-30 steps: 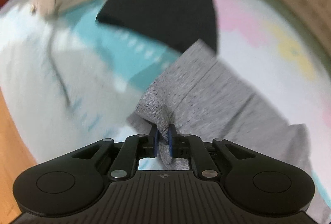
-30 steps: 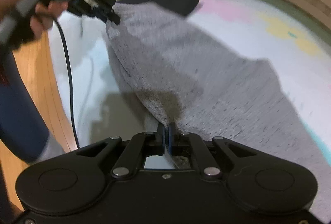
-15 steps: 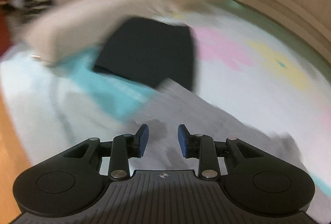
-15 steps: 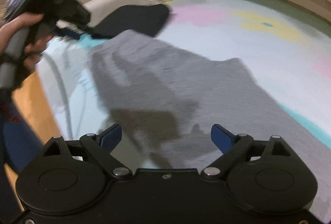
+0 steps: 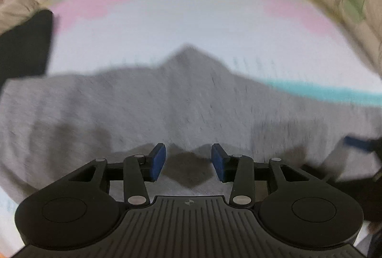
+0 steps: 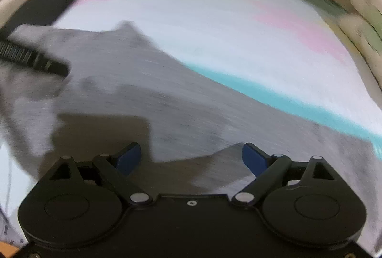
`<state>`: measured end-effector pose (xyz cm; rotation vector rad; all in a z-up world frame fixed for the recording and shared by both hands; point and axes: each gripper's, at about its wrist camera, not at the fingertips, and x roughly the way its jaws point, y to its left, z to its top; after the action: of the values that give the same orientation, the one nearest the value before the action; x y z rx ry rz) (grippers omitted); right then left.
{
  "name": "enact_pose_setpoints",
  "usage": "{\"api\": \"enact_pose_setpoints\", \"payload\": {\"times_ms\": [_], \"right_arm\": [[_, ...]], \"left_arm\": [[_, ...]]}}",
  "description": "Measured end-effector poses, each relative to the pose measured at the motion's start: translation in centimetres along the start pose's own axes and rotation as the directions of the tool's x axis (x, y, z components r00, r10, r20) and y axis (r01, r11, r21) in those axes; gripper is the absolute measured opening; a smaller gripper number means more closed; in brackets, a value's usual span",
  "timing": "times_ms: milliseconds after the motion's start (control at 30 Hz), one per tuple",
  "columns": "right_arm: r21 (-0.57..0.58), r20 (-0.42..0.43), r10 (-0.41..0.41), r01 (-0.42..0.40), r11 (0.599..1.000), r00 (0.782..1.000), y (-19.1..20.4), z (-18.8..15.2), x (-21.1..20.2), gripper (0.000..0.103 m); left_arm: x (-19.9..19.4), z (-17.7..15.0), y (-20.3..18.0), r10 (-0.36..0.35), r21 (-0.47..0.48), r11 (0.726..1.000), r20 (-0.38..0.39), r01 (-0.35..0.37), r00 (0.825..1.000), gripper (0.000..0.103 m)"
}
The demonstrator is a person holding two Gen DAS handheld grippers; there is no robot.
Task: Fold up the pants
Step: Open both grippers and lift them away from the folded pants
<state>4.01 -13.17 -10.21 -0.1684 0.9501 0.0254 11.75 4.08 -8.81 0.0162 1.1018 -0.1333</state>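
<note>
The left gripper (image 5: pixel 188 161) hangs with jaws apart over the grey pants (image 5: pixel 167 100), gripping nothing. The right gripper (image 6: pixel 191 159) is spread wider, also empty above the cloth. The pants lie flat along the mat's (image 5: pixel 191 26) near edge; a dark garment (image 5: pixel 23 43) sits at the far left corner.

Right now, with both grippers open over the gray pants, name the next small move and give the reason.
Probably lower the left gripper onto the near edge of the gray pants and close. Both it and the right gripper are open and hold nothing, and the pants lie spread on the pastel mat, ready for another fold.
</note>
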Motion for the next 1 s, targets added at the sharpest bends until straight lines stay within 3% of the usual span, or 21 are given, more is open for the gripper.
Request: {"api": "enact_pose_setpoints", "payload": {"times_ms": [33,233,367,533,667,767,867,967,1000], "right_arm": [[0.024,-0.009,-0.022,0.023,0.999,1.0,-1.1,-0.1,0.1,0.091],[0.182,-0.094,-0.151,0.166,0.969,0.984,-9.3,-0.8,0.0,0.089],[0.32,-0.162,-0.177,0.222,0.921,0.971,-15.5,-1.2,-0.7,0.075],[0.328,-0.12,-0.229,0.257,0.909,0.966,-22.0,-0.9,-4.7,0.074],[0.317,-0.109,-0.299,0.318,0.894,0.948,-27.9,-1.4,-6.3,0.074],[0.391,-0.151,-0.266,0.304,0.869,0.952,-31.9,-2.4,-5.5,0.073],[0.494,-0.198,-0.203,0.276,0.824,0.959,-34.7,-4.5,-5.1,0.06],[0.513,-0.209,-0.173,0.259,0.819,0.962,-35.9,-6.1,-4.9,0.056],[0.51,-0.21,-0.177,0.262,0.819,0.961,-36.0,-6.3,-5.0,0.056]], "left_arm": [[0.7,-0.1,0.1,0.007,-0.013,1.0,-0.029,-0.007,1.0,0.041],[1.4,-0.1,-1.1,0.086,-0.006,0.996,-0.044,-0.086,0.995,0.045],[1.8,0.5,-1.4,0.108,-0.036,0.993,-0.049,-0.11,0.993,0.045],[1.9,1.8,-3.1,0.123,-0.023,0.992,-0.023,-0.124,0.992,0.045],[2.2,1.7,-4.2,0.122,0.008,0.993,-0.032,-0.122,0.992,0.046],[2.5,1.7,-4.5,0.137,0.024,0.99,-0.028,-0.136,0.99,0.049],[2.5,1.9,-4.7,0.133,0.006,0.991,-0.036,-0.132,0.991,0.051],[2.5,2.2,-4.7,0.128,-0.012,0.992,-0.039,-0.129,0.991,0.053],[2.6,2.3,-4.6,0.131,-0.014,0.991,-0.007,-0.131,0.991,0.053]]}}
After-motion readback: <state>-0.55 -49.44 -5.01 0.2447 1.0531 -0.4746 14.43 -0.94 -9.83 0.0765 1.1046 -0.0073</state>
